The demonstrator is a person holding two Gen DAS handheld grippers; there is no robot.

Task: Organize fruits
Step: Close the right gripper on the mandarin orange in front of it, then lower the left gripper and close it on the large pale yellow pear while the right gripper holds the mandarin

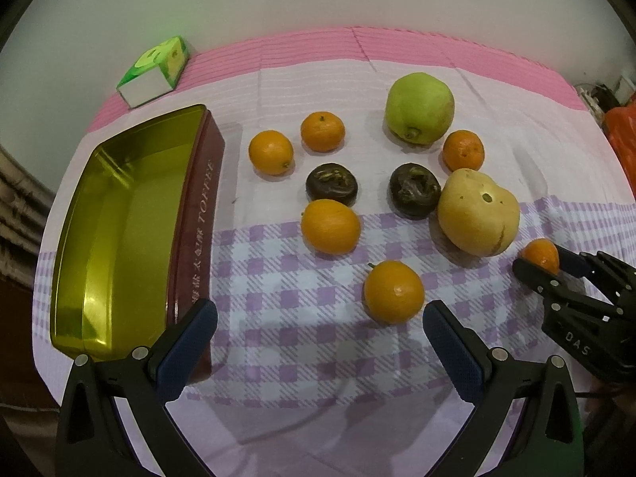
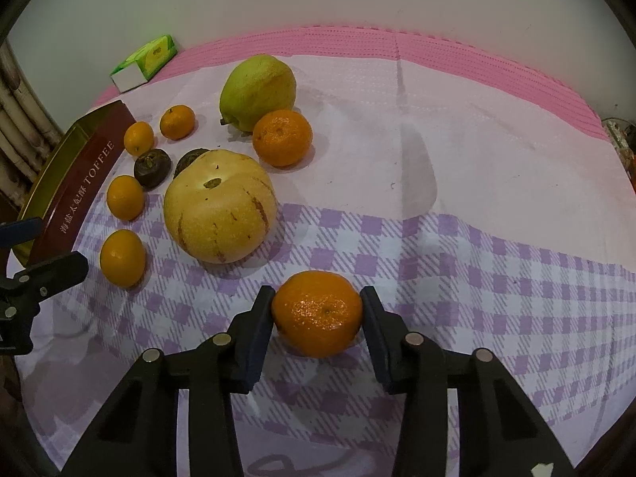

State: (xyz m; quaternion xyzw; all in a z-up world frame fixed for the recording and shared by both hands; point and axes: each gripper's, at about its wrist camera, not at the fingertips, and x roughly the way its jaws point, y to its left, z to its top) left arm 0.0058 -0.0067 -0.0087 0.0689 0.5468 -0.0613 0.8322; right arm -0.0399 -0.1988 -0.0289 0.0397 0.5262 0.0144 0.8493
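I am taking the open gold-lined, maroon-walled toffee tin [image 1: 119, 230] as my landmark and going rightward from it. It is sitting empty at the left end of the table [image 1: 298, 342], which is wearing a pink and lilac checked cloth. Just right of the tin, my left gripper [image 1: 320, 338] is hovering with its fingers spread wide and nothing between them; a small round orange fruit [image 1: 393, 292] is lying just ahead of them.

Further right of the tin the loose fruits are waiting: more small oranges, two dark wrinkled fruits [image 1: 333, 183], a green pear-shaped fruit [image 1: 419, 108] and a big pale yellow striped melon-like fruit [image 1: 478, 212].

Farthest from the tin, past the melon, my right gripper [image 2: 317, 314] is closing its fingers on a glossy orange tangerine [image 2: 317, 314]; the pads are pressing both its flanks while it is still resting on the cloth.

I am judging the risks. The skin is smooth and round, so a grip this near the fingertips could let it squirt forward as I lift. Squeezing harder could bruise it. Carrying it toward the tin, I am crossing over the melon and my own left gripper, so a low path could knock either.
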